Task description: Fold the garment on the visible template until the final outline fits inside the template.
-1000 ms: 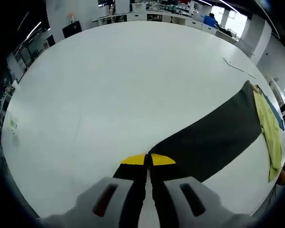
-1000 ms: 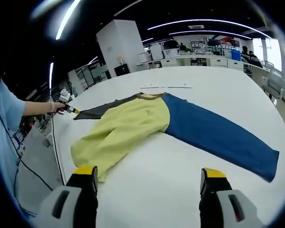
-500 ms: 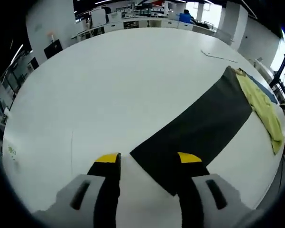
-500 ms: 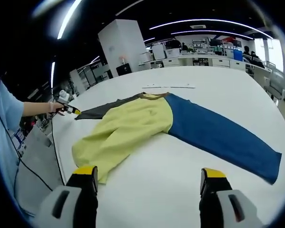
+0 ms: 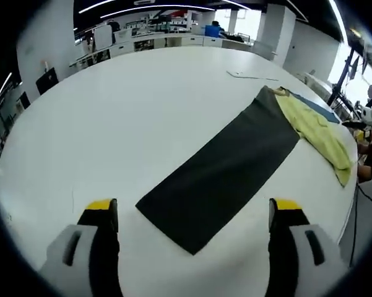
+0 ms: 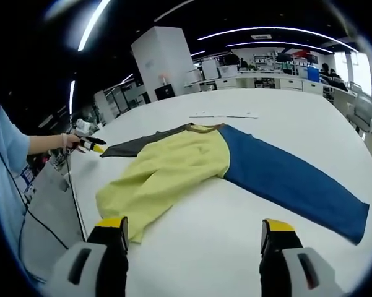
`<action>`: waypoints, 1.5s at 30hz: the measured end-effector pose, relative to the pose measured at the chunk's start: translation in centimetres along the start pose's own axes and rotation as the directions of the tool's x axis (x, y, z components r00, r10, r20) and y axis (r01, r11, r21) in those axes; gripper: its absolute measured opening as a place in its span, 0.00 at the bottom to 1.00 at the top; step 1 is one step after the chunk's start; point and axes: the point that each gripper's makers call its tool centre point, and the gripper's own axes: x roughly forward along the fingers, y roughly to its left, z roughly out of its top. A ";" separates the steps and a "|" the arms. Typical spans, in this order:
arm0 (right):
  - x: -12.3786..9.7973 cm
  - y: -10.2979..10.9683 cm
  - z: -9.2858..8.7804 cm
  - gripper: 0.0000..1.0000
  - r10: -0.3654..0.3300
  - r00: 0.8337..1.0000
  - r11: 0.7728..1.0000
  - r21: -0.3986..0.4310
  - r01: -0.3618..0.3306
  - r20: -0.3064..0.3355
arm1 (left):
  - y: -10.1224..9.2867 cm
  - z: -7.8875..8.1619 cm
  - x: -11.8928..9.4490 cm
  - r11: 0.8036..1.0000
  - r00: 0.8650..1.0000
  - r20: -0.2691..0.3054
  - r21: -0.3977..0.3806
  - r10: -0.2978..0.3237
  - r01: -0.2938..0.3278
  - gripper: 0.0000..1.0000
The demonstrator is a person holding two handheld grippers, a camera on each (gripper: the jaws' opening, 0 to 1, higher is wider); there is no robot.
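Observation:
The garment lies spread on the white table (image 5: 111, 111): a yellow body (image 6: 167, 170), a blue sleeve (image 6: 291, 176) and a black sleeve (image 6: 133, 146). In the left gripper view the black sleeve (image 5: 223, 170) lies flat and stretched out, its cuff end between my jaws, with the yellow body (image 5: 312, 124) beyond it. My left gripper (image 5: 194, 207) is open wide and holds nothing. My right gripper (image 6: 194, 226) is open too, hovering over the table just short of the yellow hem. The left gripper (image 6: 94, 147) also shows at the black sleeve's tip, held by a hand.
A thin pale strip (image 6: 226, 116) lies on the table beyond the collar, seen also as the strip (image 5: 250, 75) in the left gripper view. A person's light blue sleeve (image 6: 6, 167) is at the left edge. Desks and shelving (image 6: 260, 68) stand far behind the table.
My left gripper went from shut on the black sleeve's cuff to wide open and drew back; the sleeve now lies flat. The right gripper stayed open and hardly moved.

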 end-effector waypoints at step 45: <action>-2.4 1.0 0.1 0.87 0.070 0.996 0.998 -0.010 -0.069 0.061 | -25.7 2.7 -3.6 0.944 0.915 0.237 0.137 -0.327 0.301 0.91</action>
